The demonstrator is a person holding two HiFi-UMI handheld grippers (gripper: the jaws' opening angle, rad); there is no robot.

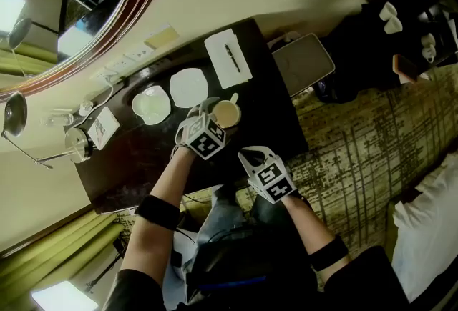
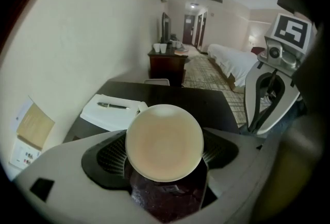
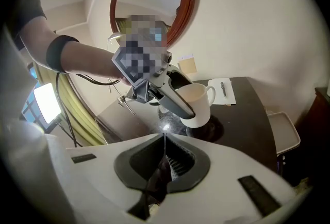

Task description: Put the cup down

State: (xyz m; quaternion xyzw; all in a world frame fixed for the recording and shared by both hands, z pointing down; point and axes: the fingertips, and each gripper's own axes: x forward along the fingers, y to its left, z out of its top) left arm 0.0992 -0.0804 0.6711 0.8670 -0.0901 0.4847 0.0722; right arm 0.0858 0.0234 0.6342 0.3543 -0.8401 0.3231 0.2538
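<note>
My left gripper (image 1: 217, 114) is shut on a white, empty cup (image 1: 227, 114) with a handle, over the middle of the dark table (image 1: 272, 116). In the left gripper view the cup (image 2: 164, 141) fills the gap between the jaws, its mouth facing the camera. From the right gripper view the cup (image 3: 198, 105) hangs just over the tabletop, gripped at its side by the left gripper (image 3: 178, 99); whether its base touches I cannot tell. My right gripper (image 1: 247, 154) is shut and holds nothing, near the table's front edge, right of the cup. Its jaws (image 3: 164, 138) point at the cup.
Two white saucers (image 1: 152, 104) (image 1: 189, 86) lie behind and left of the cup. A notepad with a pen (image 1: 227, 58) lies at the back. A grey tray (image 1: 303, 63) sits off the table's right end. A metal pot (image 1: 77, 144) and a card (image 1: 104, 126) stand at the left.
</note>
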